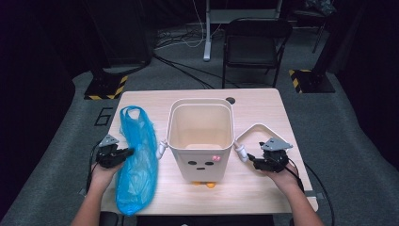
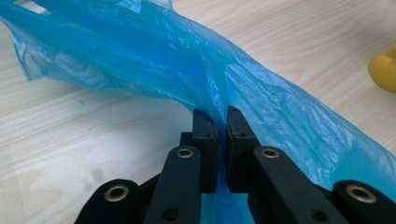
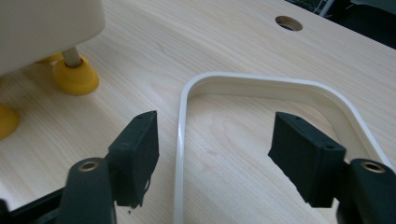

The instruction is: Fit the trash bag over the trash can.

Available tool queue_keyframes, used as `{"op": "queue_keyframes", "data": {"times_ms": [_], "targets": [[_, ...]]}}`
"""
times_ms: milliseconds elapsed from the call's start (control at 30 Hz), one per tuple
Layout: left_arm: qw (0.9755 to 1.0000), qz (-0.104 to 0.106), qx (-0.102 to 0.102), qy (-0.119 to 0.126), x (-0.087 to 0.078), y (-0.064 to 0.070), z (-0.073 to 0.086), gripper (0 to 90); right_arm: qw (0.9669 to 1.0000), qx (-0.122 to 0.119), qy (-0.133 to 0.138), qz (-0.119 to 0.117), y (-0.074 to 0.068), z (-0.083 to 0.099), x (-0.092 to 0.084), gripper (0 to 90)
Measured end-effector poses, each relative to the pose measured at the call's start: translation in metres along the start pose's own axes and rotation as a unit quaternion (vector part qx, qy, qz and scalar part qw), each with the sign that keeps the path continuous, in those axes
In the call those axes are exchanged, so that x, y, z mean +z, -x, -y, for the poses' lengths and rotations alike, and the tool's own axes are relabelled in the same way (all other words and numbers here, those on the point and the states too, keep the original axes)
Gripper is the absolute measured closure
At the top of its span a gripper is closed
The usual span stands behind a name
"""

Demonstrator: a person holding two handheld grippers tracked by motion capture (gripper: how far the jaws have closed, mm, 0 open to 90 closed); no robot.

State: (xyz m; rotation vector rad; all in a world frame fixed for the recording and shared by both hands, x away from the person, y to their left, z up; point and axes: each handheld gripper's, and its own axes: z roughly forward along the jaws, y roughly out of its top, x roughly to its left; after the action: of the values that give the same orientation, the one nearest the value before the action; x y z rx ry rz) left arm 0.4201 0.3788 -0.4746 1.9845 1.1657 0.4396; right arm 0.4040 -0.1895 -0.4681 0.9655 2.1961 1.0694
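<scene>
A cream bin with a drawn face and yellow feet stands in the middle of the table. Left of it lies a blue plastic bag, stretched along the table. My left gripper is shut on the bag's edge; in the left gripper view the blue film is pinched between the two black jaws. My right gripper is open beside the bin's right side. Its jaws straddle one side of a cream ring frame that lies flat on the table, without touching it.
The wooden table has a cable hole near its back edge. A black folding chair and cables stand on the grey floor behind. The bin's small white side arms stick out toward each gripper.
</scene>
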Motion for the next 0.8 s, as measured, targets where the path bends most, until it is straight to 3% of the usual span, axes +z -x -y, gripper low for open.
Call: {"op": "queue_keyframes", "data": {"times_ms": [233, 500, 600, 800], "targets": [[1.0, -0.003, 0.008, -0.003, -0.005, 0.002, -0.005, 84.1, 0.9998, -0.013, 0.014, 0.008, -0.001, -0.006, -0.007, 34.5], [0.9997, 0.003, 0.025, -0.007, -0.014, 0.007, -0.017, 84.7, 0.9995, 0.007, 0.009, -0.028, 0.005, -0.01, -0.013, 41.6], [0.9995, 0.015, 0.026, 0.0, -0.018, 0.01, -0.022, 84.8, 0.9988, 0.023, 0.012, -0.041, 0.009, -0.012, -0.014, 43.0], [0.9985, 0.032, 0.043, 0.009, -0.026, 0.018, -0.034, 84.6, 0.9975, 0.033, 0.018, -0.06, 0.013, -0.017, -0.019, 42.9]]}}
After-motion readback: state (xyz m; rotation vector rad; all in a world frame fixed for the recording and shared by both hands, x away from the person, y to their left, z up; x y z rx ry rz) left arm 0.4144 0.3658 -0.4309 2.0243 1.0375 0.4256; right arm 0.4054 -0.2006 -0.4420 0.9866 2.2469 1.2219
